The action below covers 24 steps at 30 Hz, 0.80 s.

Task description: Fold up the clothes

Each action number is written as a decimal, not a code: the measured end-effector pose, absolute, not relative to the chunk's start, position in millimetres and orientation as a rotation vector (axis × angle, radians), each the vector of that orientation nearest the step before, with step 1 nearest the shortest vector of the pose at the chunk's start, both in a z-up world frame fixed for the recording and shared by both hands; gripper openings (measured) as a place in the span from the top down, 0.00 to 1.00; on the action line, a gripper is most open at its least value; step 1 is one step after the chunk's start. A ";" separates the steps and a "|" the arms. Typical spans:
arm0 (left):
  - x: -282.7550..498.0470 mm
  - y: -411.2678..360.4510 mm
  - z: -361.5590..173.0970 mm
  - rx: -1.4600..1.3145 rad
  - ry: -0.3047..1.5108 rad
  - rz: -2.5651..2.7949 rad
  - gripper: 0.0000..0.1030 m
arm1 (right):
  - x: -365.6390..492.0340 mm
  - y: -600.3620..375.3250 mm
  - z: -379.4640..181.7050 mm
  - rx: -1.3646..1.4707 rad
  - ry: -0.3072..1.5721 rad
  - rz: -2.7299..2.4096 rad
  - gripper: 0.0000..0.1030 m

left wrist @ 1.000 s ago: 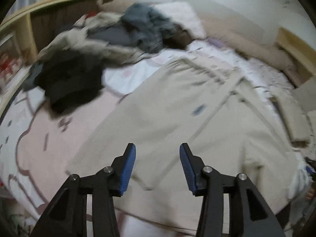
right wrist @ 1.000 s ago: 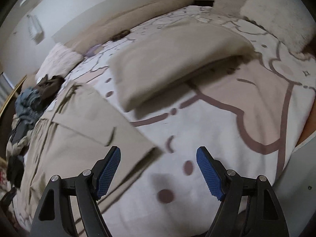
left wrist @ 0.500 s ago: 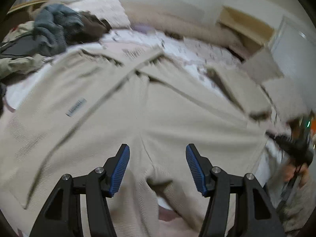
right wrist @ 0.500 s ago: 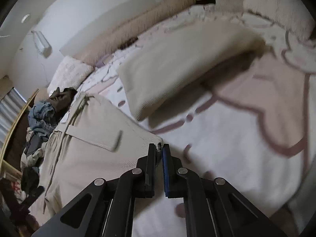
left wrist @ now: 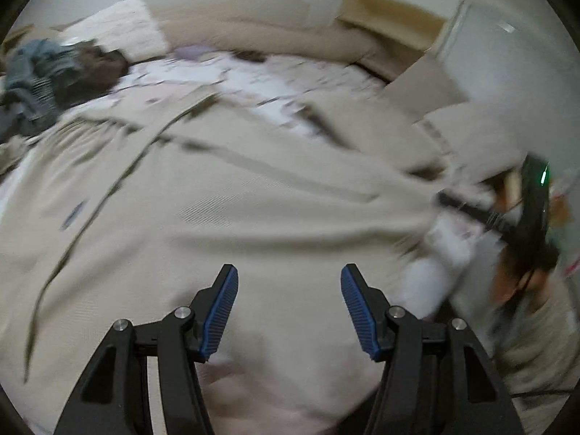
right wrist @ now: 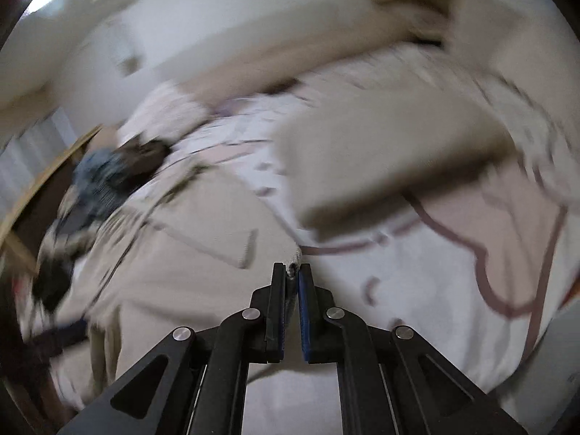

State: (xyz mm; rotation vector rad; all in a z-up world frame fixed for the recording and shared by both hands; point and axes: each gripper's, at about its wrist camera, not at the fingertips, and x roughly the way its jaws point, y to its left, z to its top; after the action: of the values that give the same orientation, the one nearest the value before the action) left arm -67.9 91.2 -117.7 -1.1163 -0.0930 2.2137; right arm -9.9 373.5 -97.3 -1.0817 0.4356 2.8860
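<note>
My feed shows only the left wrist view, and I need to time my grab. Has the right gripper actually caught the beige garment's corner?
Observer: Yes. The right gripper is shut on the beige garment, with a bit of its knit edge pinched between the pads.
Operator: What lies just past that corner?
Observer: Bedsheet, white with pink patches outlined in a darker line.
Operator: Anything else over there?
Observer: A folded beige piece lies on the sheet beyond the corner, apart from the garment.
</note>
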 end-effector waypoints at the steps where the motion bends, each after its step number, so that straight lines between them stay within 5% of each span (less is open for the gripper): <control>1: -69.3 97.1 -113.2 -1.105 -0.106 2.197 0.43 | -6.9 358.9 -92.8 -1.084 0.351 2.936 0.94; 10: -86.5 121.8 -124.9 -1.239 -0.235 2.049 0.43 | 8.5 271.0 -108.3 -1.238 -0.047 3.176 0.94; 22: -100.9 152.7 -163.8 -1.447 -0.349 1.816 0.42 | 15.2 237.9 -130.6 -1.283 -0.293 3.234 0.94; 24: -100.0 158.4 -165.7 -1.447 -0.328 1.804 0.47 | 15.9 233.7 -132.6 -1.287 -0.334 3.240 0.94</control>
State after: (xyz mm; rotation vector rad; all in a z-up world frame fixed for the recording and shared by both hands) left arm -100.0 158.4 -165.7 -1.4474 -0.3284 1.8037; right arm 15.9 233.7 -132.6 -1.2871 -0.3341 3.2402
